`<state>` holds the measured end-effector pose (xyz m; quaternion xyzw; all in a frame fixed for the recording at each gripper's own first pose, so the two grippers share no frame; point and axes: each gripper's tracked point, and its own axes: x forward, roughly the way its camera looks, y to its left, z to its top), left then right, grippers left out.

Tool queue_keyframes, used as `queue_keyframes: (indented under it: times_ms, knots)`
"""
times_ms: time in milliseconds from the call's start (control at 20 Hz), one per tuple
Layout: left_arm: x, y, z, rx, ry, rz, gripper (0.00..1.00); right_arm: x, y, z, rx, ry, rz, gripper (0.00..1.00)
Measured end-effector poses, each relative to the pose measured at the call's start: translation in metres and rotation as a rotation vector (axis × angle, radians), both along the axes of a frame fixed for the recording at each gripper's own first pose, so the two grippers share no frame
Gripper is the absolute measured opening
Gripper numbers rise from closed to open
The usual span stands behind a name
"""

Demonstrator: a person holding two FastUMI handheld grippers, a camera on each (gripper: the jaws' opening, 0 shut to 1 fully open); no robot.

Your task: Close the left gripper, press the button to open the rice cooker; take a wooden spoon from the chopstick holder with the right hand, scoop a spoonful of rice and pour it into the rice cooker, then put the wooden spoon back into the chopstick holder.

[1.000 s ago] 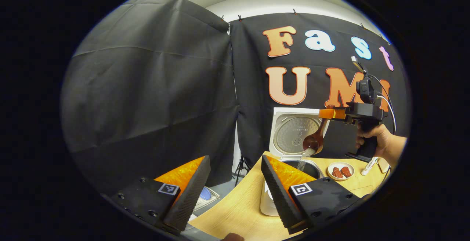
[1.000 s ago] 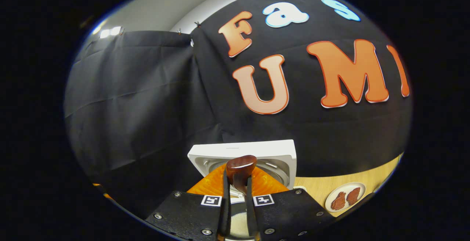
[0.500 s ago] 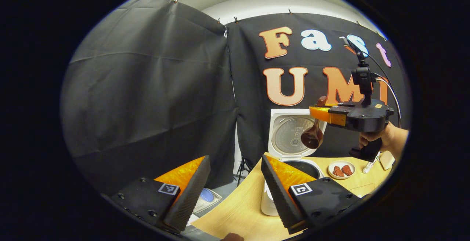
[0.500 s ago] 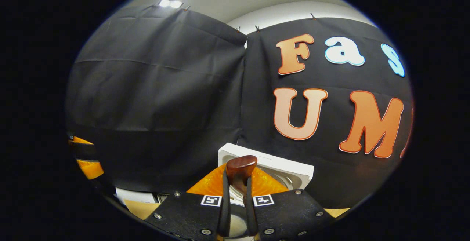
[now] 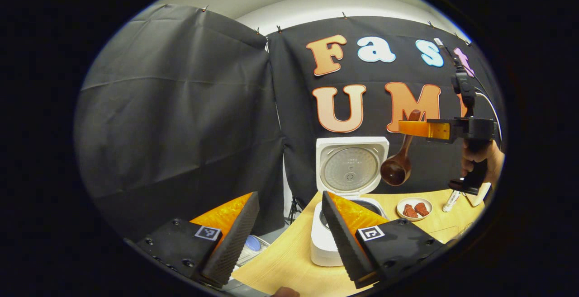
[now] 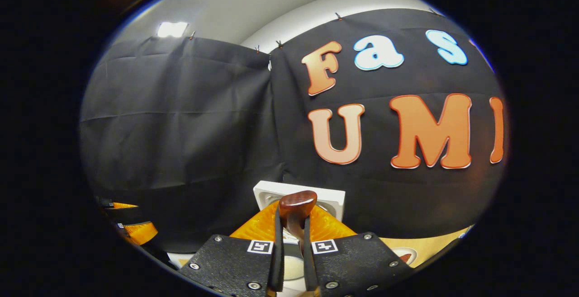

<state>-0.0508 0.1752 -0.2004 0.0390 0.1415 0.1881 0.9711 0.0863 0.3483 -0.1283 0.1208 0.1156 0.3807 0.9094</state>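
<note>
Right gripper (image 6: 289, 238) clamps wooden spoon (image 5: 398, 166); left gripper (image 5: 289, 229) gapes, partly hiding rice cooker (image 5: 348, 170).

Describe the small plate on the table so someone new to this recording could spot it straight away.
Start from the white rice cooker standing open on the wooden table in the left gripper view. On the tabletop beside it sits the small plate, below the wooden spoon held up in the right hand-held gripper. It is round and white, with two reddish-brown pieces on it.
</note>
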Motion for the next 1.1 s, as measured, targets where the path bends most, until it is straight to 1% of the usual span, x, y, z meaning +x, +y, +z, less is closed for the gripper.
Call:
queue_keyframes:
  times_ms: [250, 400, 500, 650, 900, 1100]
  knots:
    - [0.014, -0.039, -0.001, 0.006, 0.005, -0.053, 0.94, -0.007, -0.100, -0.021, -0.019, 0.070, -0.133, 0.17]
    - [0.025, -0.057, -0.001, 0.003, 0.004, -0.073, 0.94, -0.014, -0.169, -0.041, -0.042, 0.125, -0.237, 0.17]
    - [0.031, -0.065, -0.002, -0.002, 0.006, -0.078, 0.94, -0.023, -0.216, -0.054, -0.057, 0.158, -0.309, 0.17]
    - [0.042, -0.078, -0.003, -0.018, 0.012, -0.086, 0.94, -0.042, -0.275, -0.076, -0.092, 0.215, -0.405, 0.17]
    - [0.060, -0.101, -0.004, -0.017, 0.022, -0.109, 0.94, -0.071, -0.351, -0.107, -0.119, 0.309, -0.551, 0.18]
    - [0.070, -0.117, -0.003, -0.020, 0.022, -0.129, 0.95, -0.098, -0.397, -0.131, -0.120, 0.386, -0.652, 0.18]
